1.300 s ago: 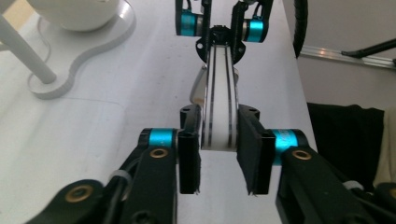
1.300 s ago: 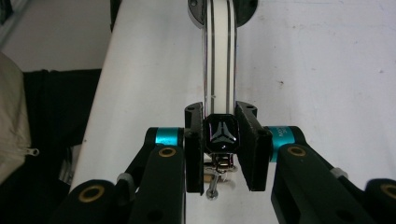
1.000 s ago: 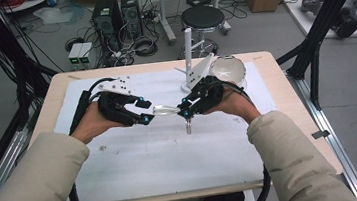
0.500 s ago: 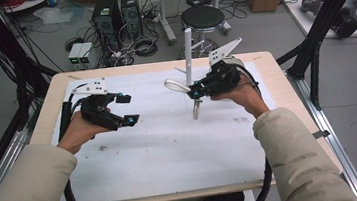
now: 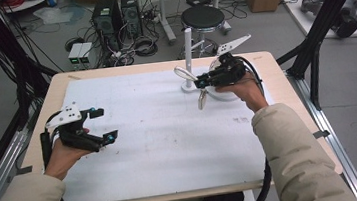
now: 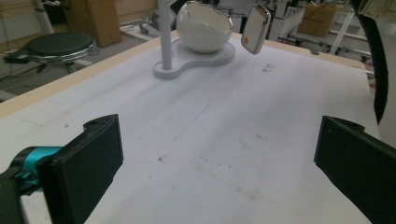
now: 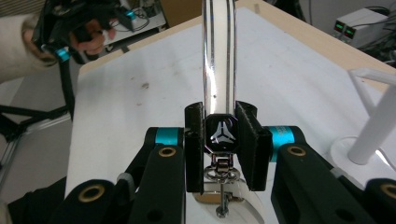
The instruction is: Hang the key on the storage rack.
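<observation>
- No readable writing anywhere; the one mark is a small silver three-pointed emblem on the dark fob, seen in the right hand-held gripper view.
- That fob sits right between the jaws of the right hand-held gripper, pinched on both sides, so this one is closed on it.
- A shiny metal loop rises from the fob straight ahead of the jaws; in the high view the loop pokes out past the jaw tips, just beside the white post.
- Below the jaws a small ring and a pale tag dangle, hanging free above the bench.
- The white stand's base lies just ahead of and below the right hand-held gripper; the white eggshell-shaped bowl sits on that base, with the hanging tag just beside it in the left hand-held gripper view.
- The left hand-held gripper is well apart from all that, over the near left part of the bench, held in the person's left hand.
- Its jaws stand wide apart with nothing between them, just bare white bench surface showing in the gap.
- The stand and bowl are far ahead of the left hand-held gripper, toward the bench's far edge.
</observation>
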A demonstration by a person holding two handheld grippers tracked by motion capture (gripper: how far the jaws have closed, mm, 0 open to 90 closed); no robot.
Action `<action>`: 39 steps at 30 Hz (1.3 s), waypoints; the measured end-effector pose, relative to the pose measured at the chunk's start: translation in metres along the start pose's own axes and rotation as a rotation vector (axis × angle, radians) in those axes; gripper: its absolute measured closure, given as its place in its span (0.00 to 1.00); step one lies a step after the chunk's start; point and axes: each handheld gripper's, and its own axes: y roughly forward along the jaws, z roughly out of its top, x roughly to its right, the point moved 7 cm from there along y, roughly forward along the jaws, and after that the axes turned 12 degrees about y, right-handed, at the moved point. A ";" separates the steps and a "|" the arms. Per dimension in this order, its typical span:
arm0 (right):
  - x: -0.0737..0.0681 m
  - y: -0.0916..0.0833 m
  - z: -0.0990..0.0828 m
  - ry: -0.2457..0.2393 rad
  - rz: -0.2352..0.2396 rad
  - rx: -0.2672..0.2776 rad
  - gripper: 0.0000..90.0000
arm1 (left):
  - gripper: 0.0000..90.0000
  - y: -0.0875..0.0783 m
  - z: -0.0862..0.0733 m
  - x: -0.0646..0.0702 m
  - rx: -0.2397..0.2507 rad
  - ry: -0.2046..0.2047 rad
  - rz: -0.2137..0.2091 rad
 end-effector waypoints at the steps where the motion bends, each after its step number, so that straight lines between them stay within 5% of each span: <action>1: 0.002 0.000 0.000 0.007 -0.007 0.004 0.83 | 0.02 -0.005 -0.004 0.000 0.013 -0.008 0.017; 10: 0.025 -0.001 0.001 0.067 -0.062 0.040 0.83 | 0.02 -0.028 -0.031 0.001 0.078 0.022 0.152; 19: 0.044 0.005 0.001 0.105 -0.090 0.060 0.83 | 0.02 -0.040 -0.066 0.004 0.128 -0.025 0.268; 28: 0.055 0.011 -0.001 0.126 -0.112 0.060 0.83 | 0.02 -0.047 -0.079 0.001 0.168 -0.036 0.335; 39: 0.068 0.017 -0.002 0.161 -0.125 0.072 0.83 | 0.02 -0.049 -0.084 0.002 0.175 -0.029 0.351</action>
